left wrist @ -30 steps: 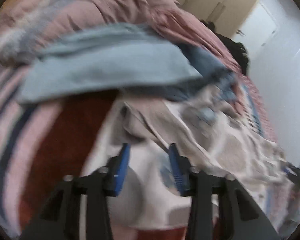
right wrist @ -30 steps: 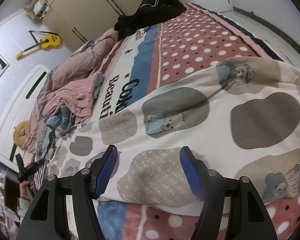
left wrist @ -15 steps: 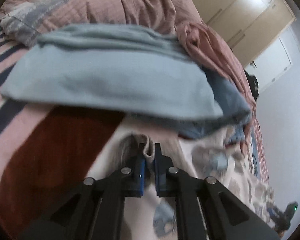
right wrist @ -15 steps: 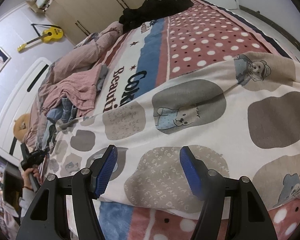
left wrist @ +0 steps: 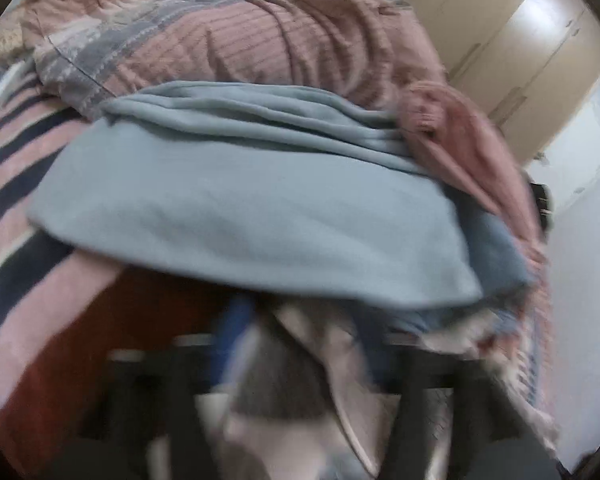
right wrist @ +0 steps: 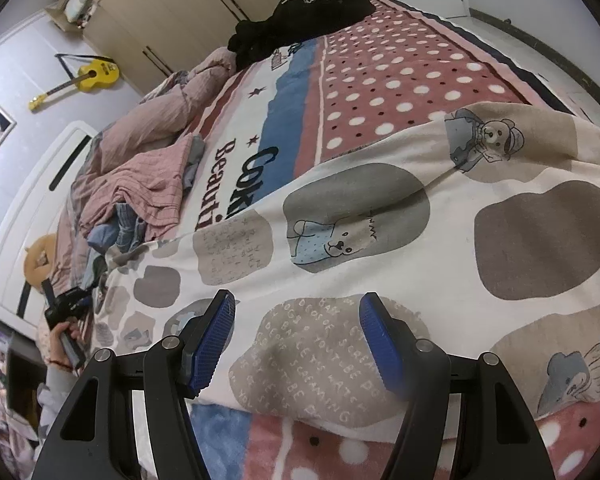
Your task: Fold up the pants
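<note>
The pants (right wrist: 440, 216) are cream with grey patches and bear cartoons, spread across the bed. My right gripper (right wrist: 296, 340) is open, its blue pads either side of a beige lettered patch near the pants' front edge. In the left wrist view the frame is blurred; my left gripper (left wrist: 296, 344) has its blue pads wide apart with a fold of the pants (left wrist: 316, 364) between them, just below a pale blue folded garment (left wrist: 252, 208). The left gripper also shows far left in the right wrist view (right wrist: 70, 304), held by a hand.
A pink striped quilt (left wrist: 240, 32) is bunched behind the blue garment. A pink checked garment (right wrist: 148, 188) and a black clothes heap (right wrist: 304, 20) lie on the dotted bedspread (right wrist: 400, 80). Wardrobes and a yellow guitar (right wrist: 88, 78) stand behind.
My left gripper, shut on a fold of the pants half a second ago, now has its pads apart, and the view has blurred. My right gripper has stayed open over the same patch.
</note>
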`<action>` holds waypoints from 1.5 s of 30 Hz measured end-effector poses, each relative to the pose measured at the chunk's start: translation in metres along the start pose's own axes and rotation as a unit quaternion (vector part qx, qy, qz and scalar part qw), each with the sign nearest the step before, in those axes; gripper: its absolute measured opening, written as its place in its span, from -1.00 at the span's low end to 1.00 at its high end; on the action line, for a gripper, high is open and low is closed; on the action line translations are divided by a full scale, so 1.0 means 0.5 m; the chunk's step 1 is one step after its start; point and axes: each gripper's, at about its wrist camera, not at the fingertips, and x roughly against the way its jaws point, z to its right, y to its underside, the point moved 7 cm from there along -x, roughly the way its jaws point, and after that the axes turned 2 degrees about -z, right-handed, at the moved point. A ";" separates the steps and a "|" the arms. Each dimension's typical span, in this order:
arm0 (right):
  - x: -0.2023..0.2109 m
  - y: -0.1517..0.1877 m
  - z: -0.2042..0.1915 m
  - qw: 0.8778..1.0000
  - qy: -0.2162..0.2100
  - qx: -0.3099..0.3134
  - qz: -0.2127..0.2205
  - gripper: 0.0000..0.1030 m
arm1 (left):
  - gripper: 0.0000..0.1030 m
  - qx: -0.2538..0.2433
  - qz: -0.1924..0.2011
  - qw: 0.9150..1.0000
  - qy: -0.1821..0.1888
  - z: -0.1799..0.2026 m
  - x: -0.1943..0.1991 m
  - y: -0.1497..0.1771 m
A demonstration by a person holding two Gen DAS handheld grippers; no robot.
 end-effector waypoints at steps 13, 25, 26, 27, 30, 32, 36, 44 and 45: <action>-0.001 0.014 -0.027 1.000 -0.022 0.008 -0.003 0.19 | 0.28 -0.022 -0.034 0.998 0.054 0.036 -0.012 0.094; -0.005 0.025 0.014 1.000 -0.020 -0.018 -0.007 0.19 | -0.50 -0.021 -0.004 0.998 0.060 0.074 0.007 0.071; -0.006 0.024 0.015 1.000 -0.020 -0.018 -0.007 0.19 | -0.50 -0.026 -0.005 0.998 0.059 0.079 0.010 0.072; -0.006 0.024 0.015 1.000 -0.020 -0.017 -0.006 0.20 | -0.50 -0.031 -0.008 0.998 0.057 0.082 0.011 0.074; -0.009 0.022 0.010 1.000 -0.025 -0.014 -0.005 0.21 | -0.50 -0.028 -0.024 0.997 0.070 0.090 0.005 0.082; -0.011 0.022 0.004 1.000 -0.026 -0.010 -0.006 0.21 | -0.50 -0.030 -0.035 0.997 0.065 0.093 -0.003 0.090; -0.013 0.023 -0.005 1.000 -0.027 -0.005 -0.007 0.21 | -0.95 -0.066 -0.010 0.997 0.035 0.104 0.009 0.096; 0.000 0.023 0.000 1.000 -0.027 -0.008 -0.002 0.21 | -0.97 -0.082 0.098 0.992 0.025 0.081 0.173 0.082; 0.004 0.023 0.003 1.000 -0.028 -0.009 -0.001 0.21 | -0.97 -0.079 0.099 0.992 0.020 0.062 0.186 0.089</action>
